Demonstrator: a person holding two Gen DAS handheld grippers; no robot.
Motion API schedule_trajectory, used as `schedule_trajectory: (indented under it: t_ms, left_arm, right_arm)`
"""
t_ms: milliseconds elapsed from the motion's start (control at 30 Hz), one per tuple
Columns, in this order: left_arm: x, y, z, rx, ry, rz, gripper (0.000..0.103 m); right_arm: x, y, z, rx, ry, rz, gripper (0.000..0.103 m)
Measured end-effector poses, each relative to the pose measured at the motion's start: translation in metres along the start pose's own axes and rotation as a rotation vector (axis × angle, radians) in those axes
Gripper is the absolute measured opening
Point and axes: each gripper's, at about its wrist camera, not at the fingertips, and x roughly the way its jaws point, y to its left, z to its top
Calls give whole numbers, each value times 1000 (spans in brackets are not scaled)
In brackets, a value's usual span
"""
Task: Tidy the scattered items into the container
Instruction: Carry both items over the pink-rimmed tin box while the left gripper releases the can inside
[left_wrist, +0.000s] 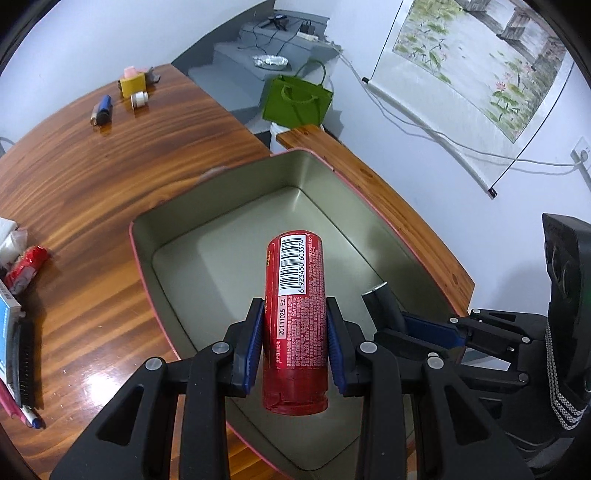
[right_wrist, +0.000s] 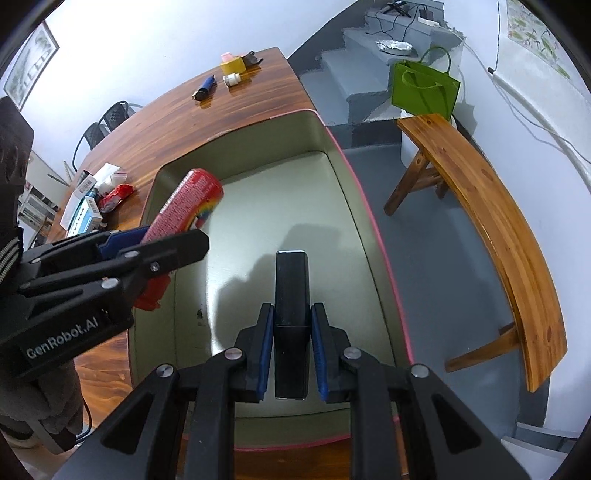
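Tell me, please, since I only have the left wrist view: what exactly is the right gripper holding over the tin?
Observer: The right gripper is shut on a slim black box, pinched between its blue pads and pointing down into the tin.
Operator: Thank you. Is anything already lying in the tin beneath it?
Observer: No, the tin's floor under the black box is bare; only shadows fall on it.
Operator: And does my red tube look clear of the tin's rim?
Observer: From the right wrist view, the red tube in the left gripper hangs over the tin's left side, its far end with a rainbow mark inside the rim.
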Motion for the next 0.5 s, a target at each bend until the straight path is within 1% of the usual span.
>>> schedule_trajectory:
  t_ms: [67, 133, 200, 267, 367, 500]
  left_arm:
    - [6, 2, 0, -17, 22, -3, 34]
    - [11, 5, -1, -47, 50, -26, 34]
    - [11, 8, -3, -66, 55, -42, 34]
    - [9, 10, -5, -76, 48, -41, 34]
    - [5, 11, -6, -82, 40, -52, 34]
    - [5, 15, -8, -95, 42, -59, 34]
  right_arm:
    - [2, -2, 1, 15, 9, -1, 23]
    - [3, -4, 1, 33, 10, -7, 25]
    - [2, -6, 2, 53, 8, -7, 33]
    - [1, -6, 3, 59, 1, -2, 46]
    - [-1, -3, 6, 54, -9, -3, 53]
    - [-2, 1, 8, 57, -21, -6, 58]
